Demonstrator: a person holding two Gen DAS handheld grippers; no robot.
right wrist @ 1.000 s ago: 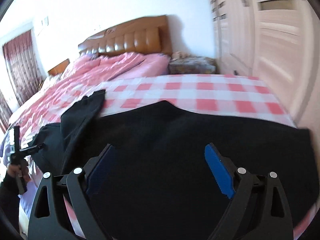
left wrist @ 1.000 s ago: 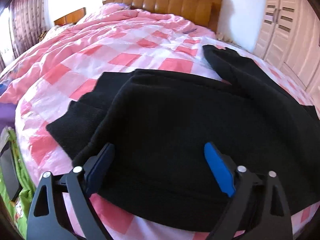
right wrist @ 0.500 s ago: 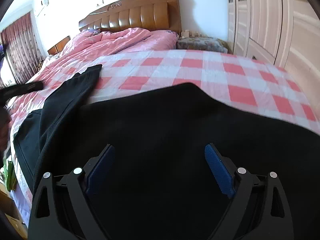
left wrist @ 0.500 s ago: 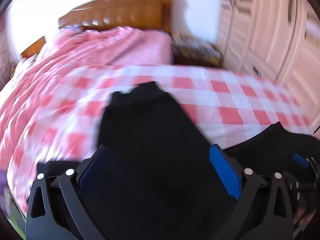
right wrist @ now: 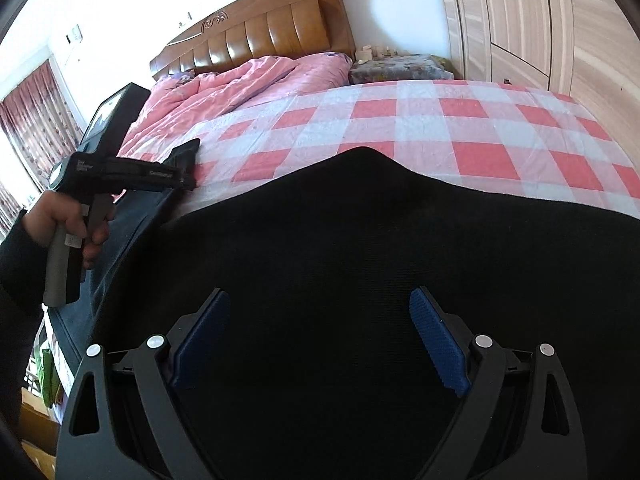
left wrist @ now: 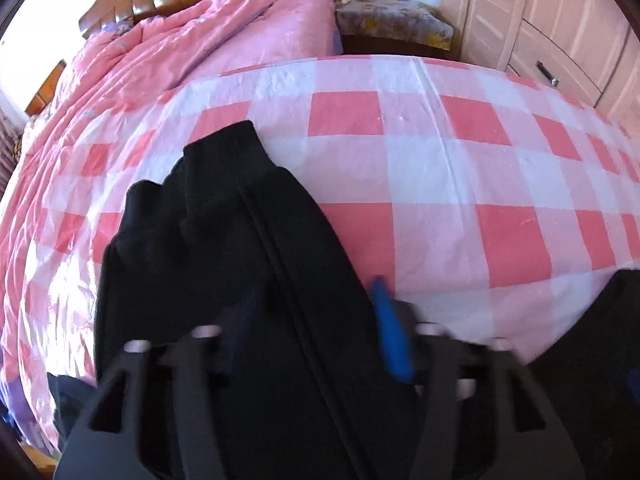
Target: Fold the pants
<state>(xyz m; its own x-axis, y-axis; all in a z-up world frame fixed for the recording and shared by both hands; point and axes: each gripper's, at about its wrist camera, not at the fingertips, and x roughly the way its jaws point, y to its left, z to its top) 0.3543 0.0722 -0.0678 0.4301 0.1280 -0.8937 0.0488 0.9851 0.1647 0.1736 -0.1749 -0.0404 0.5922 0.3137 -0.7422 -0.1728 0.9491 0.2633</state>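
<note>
Black pants [right wrist: 360, 220] lie spread on a pink-and-white checked bed sheet [right wrist: 400, 128]. In the left wrist view one pant leg [left wrist: 224, 248] runs away from me, its ribbed cuff [left wrist: 224, 152] farthest. My left gripper [left wrist: 308, 344] is low over this leg, jaws partly closed around the fabric; the image is blurred. It also shows in the right wrist view [right wrist: 188, 180], held in a hand above the leg near the cuff. My right gripper [right wrist: 320, 336] is open, hovering just over the wide seat part of the pants.
A crumpled pink duvet [left wrist: 180, 52] and a wooden headboard [right wrist: 260, 40] are at the far end. A nightstand [left wrist: 392, 24] and pale wardrobe doors [right wrist: 540, 20] stand to the right. The bed's edge drops off at the left [right wrist: 52, 344].
My left gripper has swung from the near edge of the pants to along the pant leg, and its jaws have narrowed. My right gripper has stayed open over the seat, barely moving.
</note>
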